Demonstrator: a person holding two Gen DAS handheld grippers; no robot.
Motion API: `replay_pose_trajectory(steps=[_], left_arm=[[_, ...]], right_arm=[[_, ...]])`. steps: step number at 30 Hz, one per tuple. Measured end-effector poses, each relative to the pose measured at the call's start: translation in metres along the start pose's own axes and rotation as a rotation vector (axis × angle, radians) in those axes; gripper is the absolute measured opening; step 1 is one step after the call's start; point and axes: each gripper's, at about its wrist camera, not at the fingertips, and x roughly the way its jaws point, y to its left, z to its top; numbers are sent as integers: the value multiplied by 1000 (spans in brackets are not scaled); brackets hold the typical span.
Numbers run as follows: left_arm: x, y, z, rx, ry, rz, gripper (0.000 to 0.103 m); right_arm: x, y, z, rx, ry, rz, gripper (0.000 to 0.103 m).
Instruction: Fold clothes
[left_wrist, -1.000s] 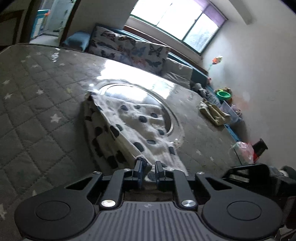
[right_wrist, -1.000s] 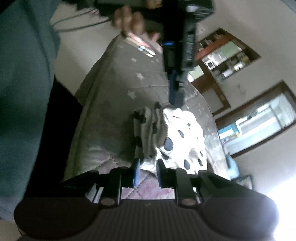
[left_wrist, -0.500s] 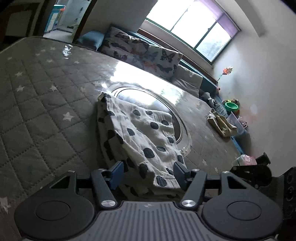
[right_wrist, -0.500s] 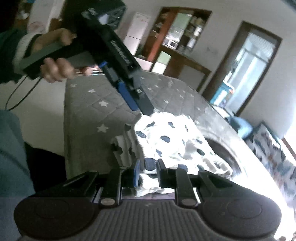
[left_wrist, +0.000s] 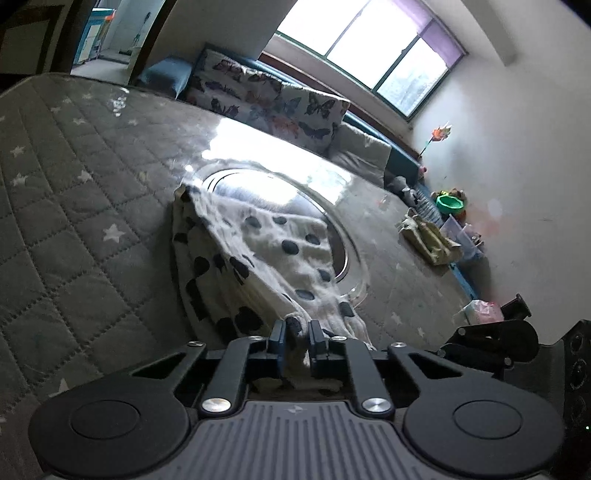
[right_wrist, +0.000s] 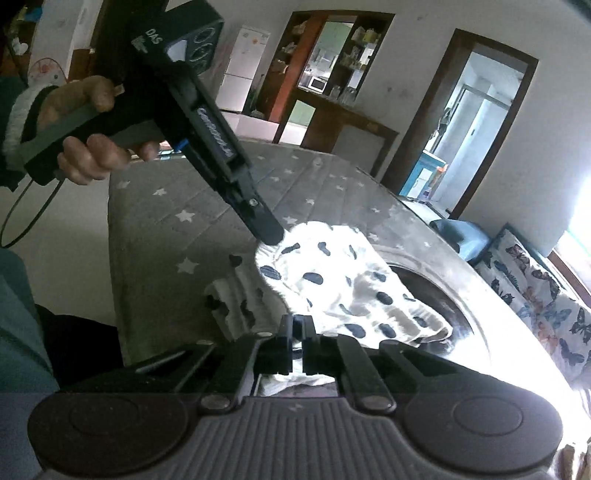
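Items around you, placed by the tongs:

- Grey quilted cover with white stars (left_wrist: 74, 206), spread over the desk, below and ahead of your left tongs.
- Round glass disc (left_wrist: 280, 199), set into the top, straight ahead of them.
- Butterfly-print cushion (left_wrist: 273, 103), beyond the far edge.
- Window (left_wrist: 369, 48), above the cushion.
- Yellow-green cloth bundle (left_wrist: 428, 236), ahead to the right.
- Green bowl (left_wrist: 450, 203), past that bundle, by the wall.
- White refrigerator (right_wrist: 243, 70), far ahead of your right tongs.
- Wooden shelving with a microwave (right_wrist: 325, 81), right of the refrigerator.
- Open doorway (right_wrist: 469, 122), further right.
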Motion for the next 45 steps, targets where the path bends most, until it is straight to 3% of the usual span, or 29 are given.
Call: replay_pose_trajectory(steps=[6,14,18,20,22,25,30,33,34,38,45], left_arm=[[-8,-5,-6,17,4,-15,12],[2,5,-16,11,53,37,16],[-4,6,-15,9,29,62,36],[-4,8,-14,-1,26,69,39],[-2,12,-14,-32,33,75,55],[2,17,-12,-72,48,77,61],[11,15,-13,-77,78,49,59],[15,14,-14,-85,93,24,30],[14,15,-14,-87,90,21,27],[6,14,-14,-90,73,3,21],[-6,4,-13,-89,49,-16,19]], right_arm=[[-13,0,-3,6,1,-4,3],[-3,11,-10,-31,24,14,8],[-7,13,-7,-59,9,4,17],[-5,14,-7,-68,7,-1,23],[0,17,-9,-77,11,-10,26],[7,22,-14,-107,22,-27,26],[12,22,-17,-129,35,-34,24],[12,19,-16,-119,34,-27,18],[10,18,-16,-119,32,-27,16],[5,16,-13,-119,21,-26,13],[-3,12,-12,-114,9,-23,12]])
